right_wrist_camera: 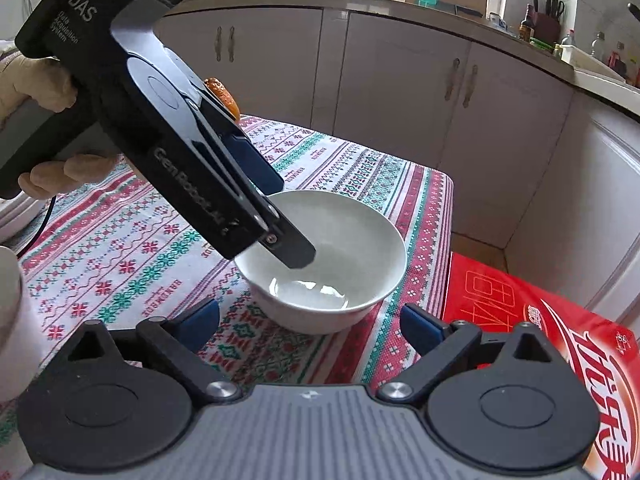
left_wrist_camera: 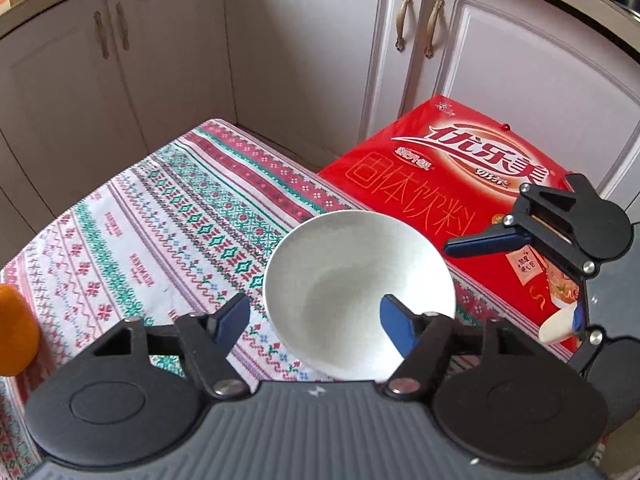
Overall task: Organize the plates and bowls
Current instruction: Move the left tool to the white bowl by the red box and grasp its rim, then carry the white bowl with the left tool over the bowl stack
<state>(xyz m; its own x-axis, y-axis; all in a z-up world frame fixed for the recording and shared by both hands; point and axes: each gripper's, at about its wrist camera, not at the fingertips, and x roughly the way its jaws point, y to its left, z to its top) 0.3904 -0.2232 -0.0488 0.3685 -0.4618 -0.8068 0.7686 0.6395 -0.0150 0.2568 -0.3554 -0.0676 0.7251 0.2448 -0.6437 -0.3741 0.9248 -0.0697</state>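
White bowl (right_wrist_camera: 326, 258) upright on patterned tablecloth (right_wrist_camera: 120, 248), near the table's far right corner. Red box (left_wrist_camera: 452, 184) just beside that table edge, large Chinese lettering on its top. Orange fruit (left_wrist_camera: 16, 330) at the left edge of the cloth.

Left gripper (right_wrist_camera: 276, 200), marked "DAS" and "GenRobot.AI", jaws apart, one finger inside the bowl, the other outside the rim. Right gripper (right_wrist_camera: 310, 320) spread wide, empty, short of the bowl.
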